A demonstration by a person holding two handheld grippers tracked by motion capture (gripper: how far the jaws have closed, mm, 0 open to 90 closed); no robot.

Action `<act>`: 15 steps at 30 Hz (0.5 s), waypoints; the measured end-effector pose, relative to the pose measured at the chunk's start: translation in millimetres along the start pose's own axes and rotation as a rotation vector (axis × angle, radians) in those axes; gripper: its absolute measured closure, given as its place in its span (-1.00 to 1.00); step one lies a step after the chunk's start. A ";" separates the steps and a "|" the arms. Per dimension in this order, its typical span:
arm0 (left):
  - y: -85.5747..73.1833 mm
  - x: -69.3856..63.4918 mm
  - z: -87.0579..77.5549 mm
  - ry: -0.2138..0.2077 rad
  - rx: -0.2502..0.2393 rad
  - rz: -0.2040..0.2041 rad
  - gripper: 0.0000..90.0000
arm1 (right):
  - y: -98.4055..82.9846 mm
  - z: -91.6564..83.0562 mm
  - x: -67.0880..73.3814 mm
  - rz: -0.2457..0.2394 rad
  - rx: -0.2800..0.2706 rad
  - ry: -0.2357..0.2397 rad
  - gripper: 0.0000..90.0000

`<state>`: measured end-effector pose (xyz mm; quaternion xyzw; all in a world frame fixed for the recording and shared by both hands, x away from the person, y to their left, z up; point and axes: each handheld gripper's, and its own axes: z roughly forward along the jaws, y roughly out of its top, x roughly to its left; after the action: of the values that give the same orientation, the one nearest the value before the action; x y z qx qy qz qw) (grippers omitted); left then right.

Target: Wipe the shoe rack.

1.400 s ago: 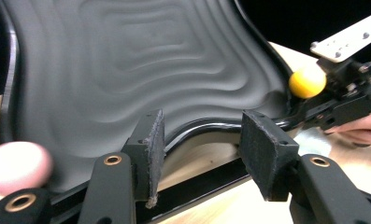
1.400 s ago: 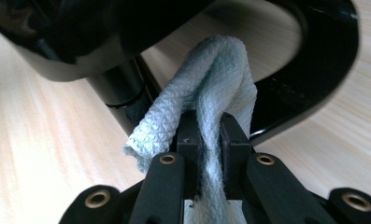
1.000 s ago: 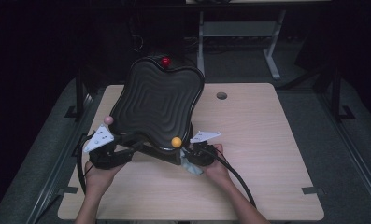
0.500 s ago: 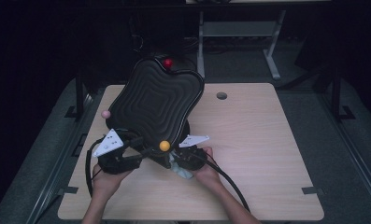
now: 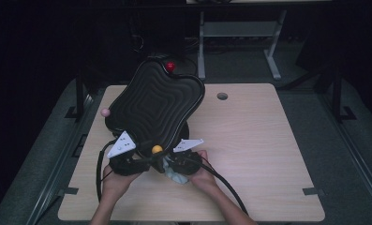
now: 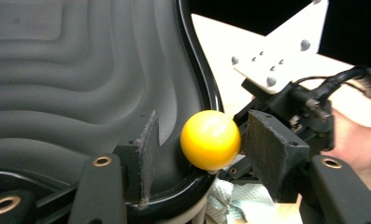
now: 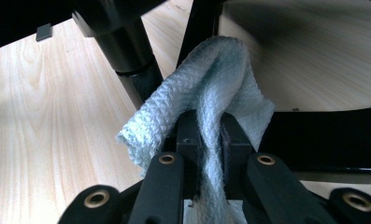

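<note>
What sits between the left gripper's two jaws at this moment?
In the left gripper view, the yellow ball on the black tray's rim sits between the left gripper's jaws, which have just been opening.

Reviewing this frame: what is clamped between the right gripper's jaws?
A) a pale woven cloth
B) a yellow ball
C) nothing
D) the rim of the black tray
A: in the right gripper view the right gripper has its jaws closed on a fold of the pale woven cloth, which bunches up above them.
</note>
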<state>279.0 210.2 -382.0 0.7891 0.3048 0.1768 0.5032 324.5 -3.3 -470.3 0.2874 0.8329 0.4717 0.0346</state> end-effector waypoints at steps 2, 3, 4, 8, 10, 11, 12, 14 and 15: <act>0.0 0.0 4.2 0.000 0.009 -0.004 0.02 | 0.1 -0.6 0.0 -0.002 0.002 0.000 0.80; 0.2 -0.2 6.8 0.000 0.013 -0.002 0.06 | 0.1 -0.9 -0.1 0.000 0.003 0.001 0.80; 0.2 -0.2 6.8 0.000 0.013 -0.002 0.10 | 0.0 -1.4 -0.2 -0.001 0.004 0.001 0.80; 1.0 -1.3 11.4 -0.002 0.011 -0.010 0.23 | -0.3 -2.3 -0.7 -0.005 0.005 0.002 0.80; 1.5 -3.5 13.6 -0.012 0.009 -0.004 0.32 | -0.7 -3.2 -1.0 -0.004 0.006 0.003 0.80; 1.5 -3.5 13.6 -0.012 0.009 -0.004 0.33 | -0.9 -3.9 -1.2 -0.003 0.006 0.000 0.80; 1.5 -3.6 13.5 -0.013 0.010 -0.004 0.33 | -0.9 -3.9 -1.2 -0.003 0.006 0.000 0.80; 1.0 -3.7 12.3 -0.016 0.013 -0.004 0.33 | -1.7 -5.7 -3.0 -0.002 0.003 -0.005 0.80; 0.3 -3.8 11.0 -0.024 0.012 -0.003 0.33 | -2.1 -7.0 -4.0 -0.004 0.003 -0.009 0.79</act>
<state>282.6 200.1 -386.4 0.7938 0.3007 0.1646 0.5024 324.6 -11.6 -469.0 0.2882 0.8339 0.4691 0.0390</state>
